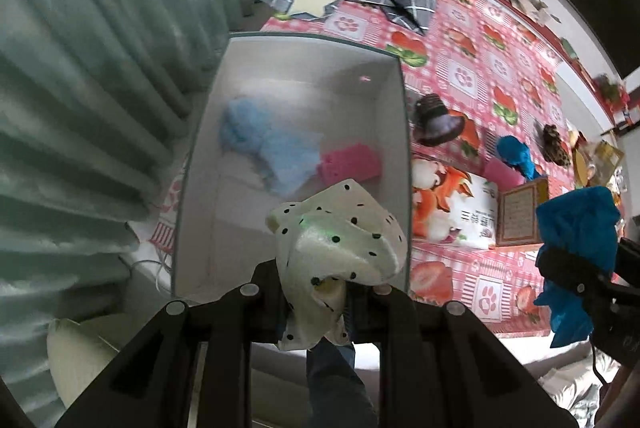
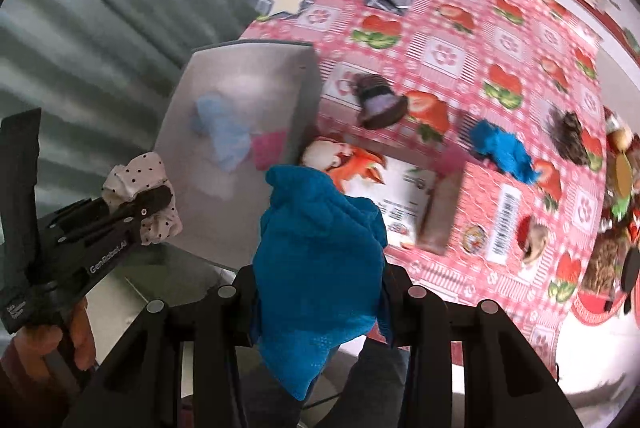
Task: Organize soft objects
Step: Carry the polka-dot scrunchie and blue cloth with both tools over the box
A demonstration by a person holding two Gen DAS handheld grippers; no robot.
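**Two soft things in, more to go**

The left gripper (image 1: 320, 292) pinches a white dotted cloth (image 1: 340, 240) over the near end of the white box (image 1: 404, 148). The right gripper (image 2: 320, 292) pinches a blue cloth (image 2: 320, 248). Ahead in the box lie a light blue fluffy thing (image 1: 264, 144) and a pink thing (image 1: 350, 164). A blue fuzzy thing (image 2: 504, 148) and dark scrunchies (image 2: 570, 136) wait on the table, off to the right.

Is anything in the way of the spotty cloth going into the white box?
Nothing visible. The left tool holds the spotty cloth over the white box's open near end; the pale blue piece and pink piece lie farther back.
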